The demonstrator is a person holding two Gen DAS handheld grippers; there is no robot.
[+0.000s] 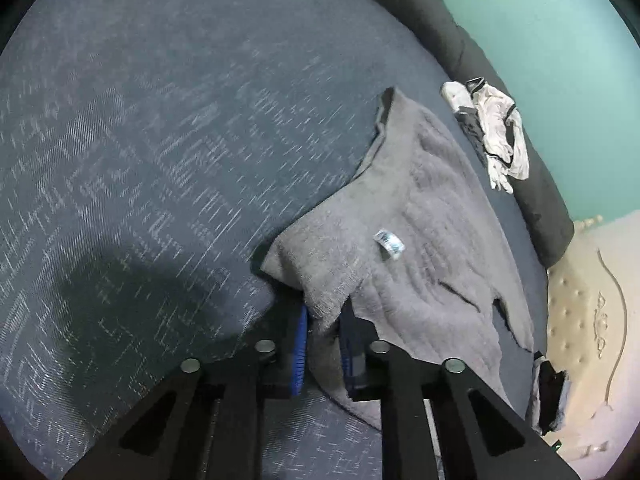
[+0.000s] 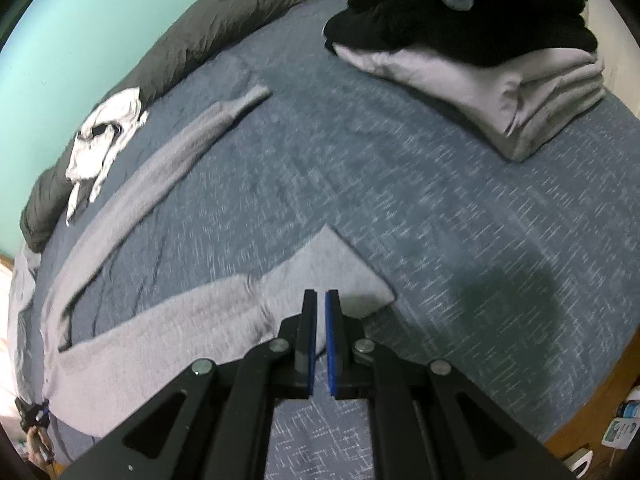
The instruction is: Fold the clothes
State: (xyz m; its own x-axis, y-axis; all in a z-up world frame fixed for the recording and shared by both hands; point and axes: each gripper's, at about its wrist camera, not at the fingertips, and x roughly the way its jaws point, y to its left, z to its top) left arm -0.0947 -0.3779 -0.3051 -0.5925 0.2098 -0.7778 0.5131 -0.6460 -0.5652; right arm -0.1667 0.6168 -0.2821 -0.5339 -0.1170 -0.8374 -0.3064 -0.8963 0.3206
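Note:
A grey pair of sweatpants lies on the blue patterned bedspread, with a white label showing. My left gripper is shut on a bunched corner of it, and the fabric stands pinched between the blue pads. In the right wrist view both legs of the sweatpants stretch away to the left and to the back. My right gripper is shut, its tips over the end of the nearer leg. Whether any fabric is caught between them I cannot tell.
A pile of folded clothes, grey below and black above, sits at the back right. A crumpled white and black garment lies beside a dark rolled duvet along the teal wall. A cream tufted headboard borders the bed.

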